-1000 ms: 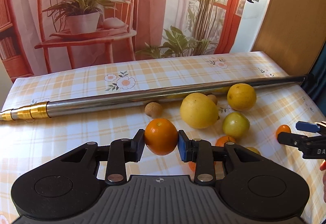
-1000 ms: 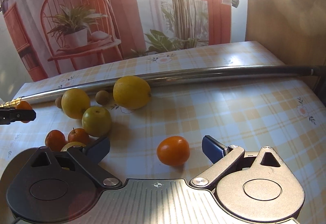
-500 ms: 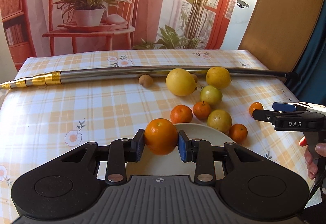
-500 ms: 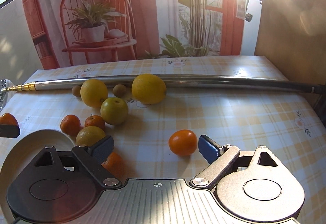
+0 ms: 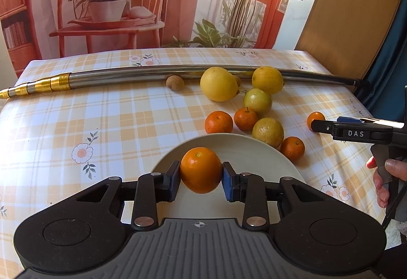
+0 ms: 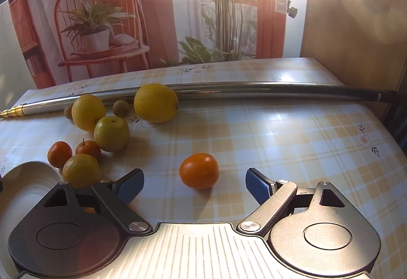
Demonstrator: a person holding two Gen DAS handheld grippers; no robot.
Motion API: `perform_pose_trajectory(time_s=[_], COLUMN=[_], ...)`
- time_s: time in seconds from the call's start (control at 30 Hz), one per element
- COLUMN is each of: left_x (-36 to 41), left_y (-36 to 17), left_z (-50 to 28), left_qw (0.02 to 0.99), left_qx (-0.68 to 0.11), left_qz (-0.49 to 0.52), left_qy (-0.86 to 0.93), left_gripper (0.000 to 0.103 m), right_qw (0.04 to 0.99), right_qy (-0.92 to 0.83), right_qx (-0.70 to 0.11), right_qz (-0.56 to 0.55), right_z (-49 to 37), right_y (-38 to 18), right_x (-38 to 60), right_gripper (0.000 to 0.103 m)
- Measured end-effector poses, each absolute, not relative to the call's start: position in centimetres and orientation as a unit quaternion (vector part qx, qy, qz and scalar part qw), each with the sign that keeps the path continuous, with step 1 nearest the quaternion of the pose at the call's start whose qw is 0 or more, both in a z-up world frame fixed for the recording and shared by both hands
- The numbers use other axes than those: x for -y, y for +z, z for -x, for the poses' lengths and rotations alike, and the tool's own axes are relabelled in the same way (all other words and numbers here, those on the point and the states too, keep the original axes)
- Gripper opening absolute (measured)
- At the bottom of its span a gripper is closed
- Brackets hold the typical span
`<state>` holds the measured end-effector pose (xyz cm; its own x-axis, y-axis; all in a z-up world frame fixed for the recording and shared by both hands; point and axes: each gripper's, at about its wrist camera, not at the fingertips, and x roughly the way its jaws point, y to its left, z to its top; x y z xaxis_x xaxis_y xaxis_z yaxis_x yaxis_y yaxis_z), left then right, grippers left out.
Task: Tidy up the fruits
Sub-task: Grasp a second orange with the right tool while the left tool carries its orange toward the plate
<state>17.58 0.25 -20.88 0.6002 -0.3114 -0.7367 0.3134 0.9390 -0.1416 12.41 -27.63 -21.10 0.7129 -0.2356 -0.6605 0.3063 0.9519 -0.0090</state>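
The left gripper (image 5: 201, 181) clamped an upright orange (image 5: 201, 169) over the plate (image 5: 241, 149); the "DAS"-marked right gripper (image 6: 194, 183) gaped around a sideways-lying orange (image 6: 199, 170).

Both fisheyes look forward along their fingers, close over the table (image 5: 63, 126); both catch the steel pole (image 6: 254, 91) and yellow grapefruit (image 5: 218, 84).
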Motion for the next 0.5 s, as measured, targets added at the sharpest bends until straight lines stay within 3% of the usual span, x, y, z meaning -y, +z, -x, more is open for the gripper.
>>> perform_pose_trajectory(time_s=[0.4,0.5], left_x=[-0.3,-0.3], left_y=[-21.9,-22.1], left_z=[-17.8,-17.8], left_qw=[0.886,0.884], left_qx=[-0.431,-0.434], left_qz=[0.000,0.000], left_qy=[-0.173,-0.173], left_gripper=[0.036,0.036], right_qw=[0.923,0.922], right_qy=[-0.156,-0.160], right_qx=[-0.349,-0.349], right_qz=[-0.048,-0.051], right_z=[-14.0,-14.1], right_y=[-22.4,-22.7], right_x=[28.3,28.6], right_gripper=[0.055,0.052])
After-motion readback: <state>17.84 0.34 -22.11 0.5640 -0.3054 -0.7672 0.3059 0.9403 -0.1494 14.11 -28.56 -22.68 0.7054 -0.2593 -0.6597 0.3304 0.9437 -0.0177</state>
